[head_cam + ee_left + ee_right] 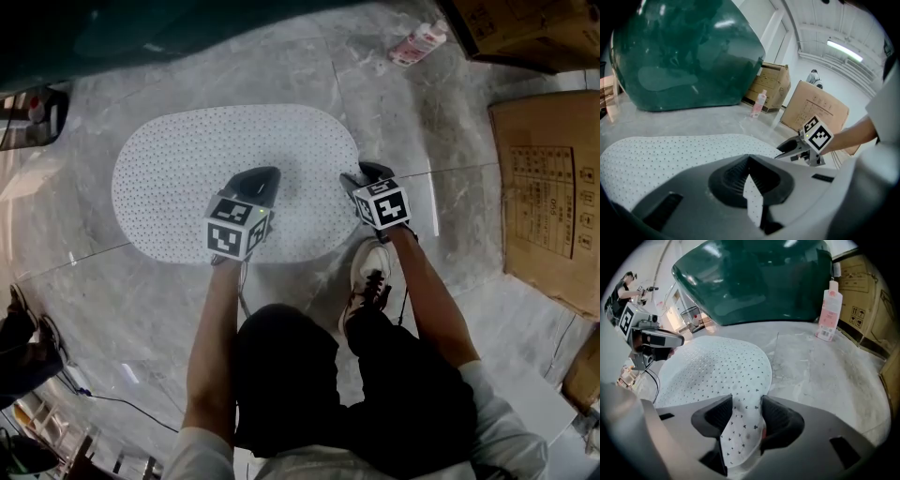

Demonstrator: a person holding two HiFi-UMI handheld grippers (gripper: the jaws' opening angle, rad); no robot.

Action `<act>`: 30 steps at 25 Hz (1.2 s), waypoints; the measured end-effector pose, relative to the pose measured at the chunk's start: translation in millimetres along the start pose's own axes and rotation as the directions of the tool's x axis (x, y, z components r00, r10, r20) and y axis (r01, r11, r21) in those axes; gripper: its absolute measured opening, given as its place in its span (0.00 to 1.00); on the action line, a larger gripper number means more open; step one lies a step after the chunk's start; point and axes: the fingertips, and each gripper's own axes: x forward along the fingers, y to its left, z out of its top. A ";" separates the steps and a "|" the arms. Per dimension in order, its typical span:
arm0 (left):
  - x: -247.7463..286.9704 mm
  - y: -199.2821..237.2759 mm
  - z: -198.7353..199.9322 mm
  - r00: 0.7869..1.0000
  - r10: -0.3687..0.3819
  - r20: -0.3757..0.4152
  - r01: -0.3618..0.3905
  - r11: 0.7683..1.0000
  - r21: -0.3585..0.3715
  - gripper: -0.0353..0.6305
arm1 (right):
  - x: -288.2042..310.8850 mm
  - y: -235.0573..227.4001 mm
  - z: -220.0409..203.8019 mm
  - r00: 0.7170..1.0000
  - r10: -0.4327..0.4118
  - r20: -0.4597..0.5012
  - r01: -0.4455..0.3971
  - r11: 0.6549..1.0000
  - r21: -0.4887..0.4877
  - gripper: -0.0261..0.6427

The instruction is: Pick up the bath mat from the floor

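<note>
A white oval bath mat [206, 169] with small dark dots lies flat on the grey marble floor. Both grippers sit at its near edge. My left gripper [265, 174] is at the middle of that edge. In the left gripper view, the left gripper [750, 161] has its jaws closed on a thin raised fold of the mat [670, 154]. My right gripper [362, 174] is at the mat's near right end. In the right gripper view, the right gripper [746, 403] has its jaws apart, with a lifted lip of the mat [717, 366] lying between them.
A large dark green body [141, 37] stands just beyond the mat. A pink bottle [417, 42] stands at the back right near cardboard boxes [548, 197]. The person's shoe [368, 277] is right behind the right gripper. Cables trail at the lower left.
</note>
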 end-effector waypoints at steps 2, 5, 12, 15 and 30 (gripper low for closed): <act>-3.2 0.6 0.6 1.000 0.005 0.010 -0.005 1.000 -0.011 0.08 | 0.0 2.9 0.0 1.000 0.026 0.004 -0.026 0.999 0.032 0.32; -9.0 0.4 -0.6 1.000 0.009 0.011 -0.009 1.000 -0.005 0.08 | 0.8 13.6 0.6 0.996 0.091 0.004 -0.091 0.993 0.072 0.21; -30.7 10.5 -1.5 0.999 0.043 0.032 -0.043 0.999 -0.017 0.08 | -7.3 34.4 12.5 0.988 0.152 0.040 -0.154 0.987 0.053 0.10; -39.7 11.2 0.5 0.998 0.054 0.043 -0.053 0.998 -0.017 0.08 | -17.6 41.4 20.2 0.981 0.185 0.059 -0.188 0.981 0.050 0.10; -127.6 44.4 80.4 0.961 0.236 0.142 -0.227 0.971 -0.076 0.08 | -128.2 107.1 194.7 0.816 0.474 0.331 -0.498 0.867 -0.012 0.09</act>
